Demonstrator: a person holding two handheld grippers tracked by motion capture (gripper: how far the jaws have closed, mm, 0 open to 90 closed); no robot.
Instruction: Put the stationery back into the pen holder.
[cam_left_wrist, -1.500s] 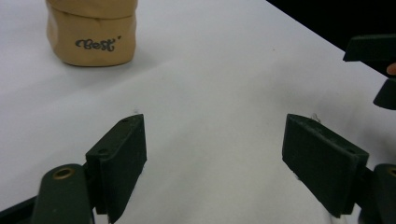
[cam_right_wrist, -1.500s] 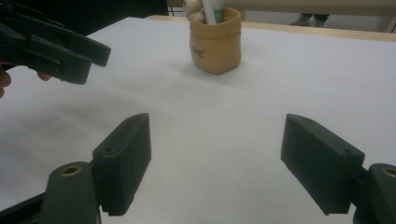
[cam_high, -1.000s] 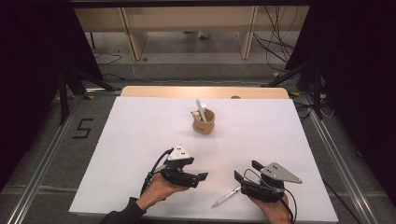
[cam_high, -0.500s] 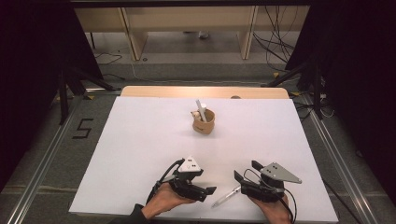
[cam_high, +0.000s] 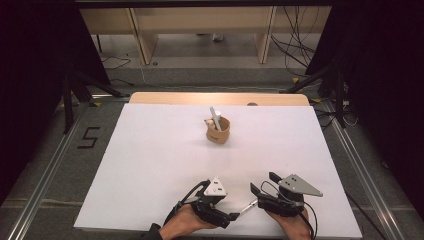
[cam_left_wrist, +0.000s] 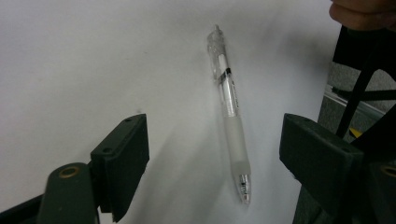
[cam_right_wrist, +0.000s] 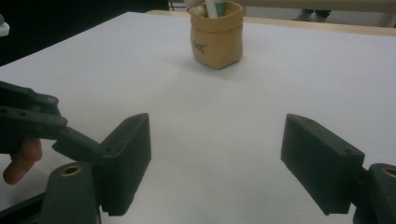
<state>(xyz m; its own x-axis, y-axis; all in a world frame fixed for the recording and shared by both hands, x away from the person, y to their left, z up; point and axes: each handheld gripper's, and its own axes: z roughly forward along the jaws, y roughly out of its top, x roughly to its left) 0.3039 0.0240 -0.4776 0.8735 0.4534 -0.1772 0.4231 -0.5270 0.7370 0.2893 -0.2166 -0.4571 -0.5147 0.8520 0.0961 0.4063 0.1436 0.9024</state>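
From the high view, a white tabletop (cam_high: 150, 165) sits over a pale wooden edge at the far side, with dark floor, cables and stands around it and a "5" marked on the floor at the left. A small tan pouch-like cup (cam_high: 218, 131) stands near the middle of the far half, holding a white stick-shaped item and something pale beside it; nothing else lies between it and the hands. At the near edge the left gripper (cam_high: 231, 218) and the right gripper (cam_high: 255, 191) face each other, close together, with a clear pen (cam_high: 246, 207) lying on the tabletop between them. In the left gripper view, the pen (cam_left_wrist: 229, 109) lies flat on the white surface between the two widely parted jaws, untouched by either, its metal tip towards the camera and nearer the right-hand jaw; part of the other hand and gripper show at the upper right. In the right gripper view, the jaws are spread wide with nothing between them; the tan cup (cam_right_wrist: 217, 33) stands well ahead, a white and green item upright inside, and the left gripper's dark linkage and a fingertip enter from the left.
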